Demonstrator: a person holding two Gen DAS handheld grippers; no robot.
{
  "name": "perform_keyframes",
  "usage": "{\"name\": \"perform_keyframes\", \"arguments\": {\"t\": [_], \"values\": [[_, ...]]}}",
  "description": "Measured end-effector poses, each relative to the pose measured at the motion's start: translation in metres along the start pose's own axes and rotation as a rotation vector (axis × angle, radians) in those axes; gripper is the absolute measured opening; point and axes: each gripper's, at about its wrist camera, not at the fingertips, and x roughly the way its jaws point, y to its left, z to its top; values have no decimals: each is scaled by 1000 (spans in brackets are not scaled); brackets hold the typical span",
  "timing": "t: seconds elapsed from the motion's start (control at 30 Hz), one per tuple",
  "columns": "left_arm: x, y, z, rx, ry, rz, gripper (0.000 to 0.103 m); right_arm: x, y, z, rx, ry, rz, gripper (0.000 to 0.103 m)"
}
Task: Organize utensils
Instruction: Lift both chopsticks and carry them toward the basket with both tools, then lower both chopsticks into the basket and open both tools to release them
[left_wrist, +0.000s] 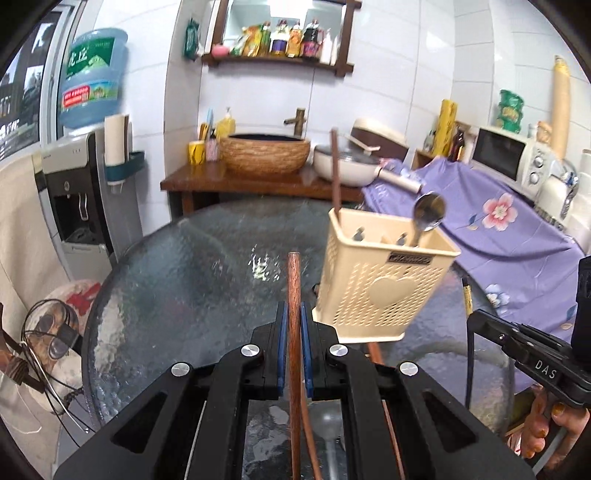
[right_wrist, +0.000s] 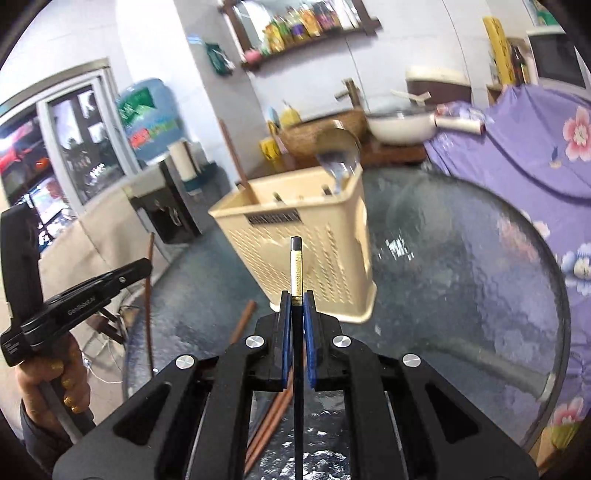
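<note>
Over a round glass tabletop in a tiled kitchen corner, two handheld claws each carry a single chopstick. The left claw is clenched on a brown wooden chopstick, its blue pads pressed against both sides of the shaft; the stick's long axis runs straight ahead along the fingers, its blunt end pointing away from the camera toward the far side of the tabletop, just left of a cream perforated utensil holder. The right claw is clamped on a dark chopstick with a gold band near its tip, likewise aligned with the fingers and pointing forward at the holder's front wall, which appears tilted in this view. The holder stands on the glass and already contains an upright brown chopstick at its left rear corner and a metal spoon standing bowl-up at its right side, leaning slightly outward. In the right wrist view, more brown chopsticks lie flat on the glass beneath the claw, angled diagonally up to the left. From the left wrist view, the right claw's black body shows at the right edge with its stick rising near the holder. Behind the tabletop sit a water dispenser, a woven basin, a white pan, and a purple floral cloth.
</note>
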Motion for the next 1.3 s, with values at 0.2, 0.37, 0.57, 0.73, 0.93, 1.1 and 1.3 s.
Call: {"name": "perform_keyframes", "arguments": {"t": [0.2, 0.37, 0.57, 0.73, 0.93, 1.1, 1.3], "values": [[-25, -9, 7, 14, -57, -15, 7, -29, 6, 8, -29, -59, 40, 8], [-38, -8, 9, 2, -81, -32, 7, -44, 8, 18, -34, -88, 66, 8], [-46, -12, 13, 13, -106, -28, 7, -47, 13, 22, -49, -100, 65, 8], [-51, -15, 18, 23, -119, -35, 7, -48, 15, 28, -71, -103, 70, 8], [-61, -17, 32, 25, -150, -53, 7, -53, 21, 43, -90, -117, 90, 8], [-69, -26, 52, 39, -188, -78, 7, -58, 31, 68, -120, -132, 111, 7], [-80, -41, 98, 73, -242, -119, 7, -66, 48, 113, -176, -173, 110, 8]]}}
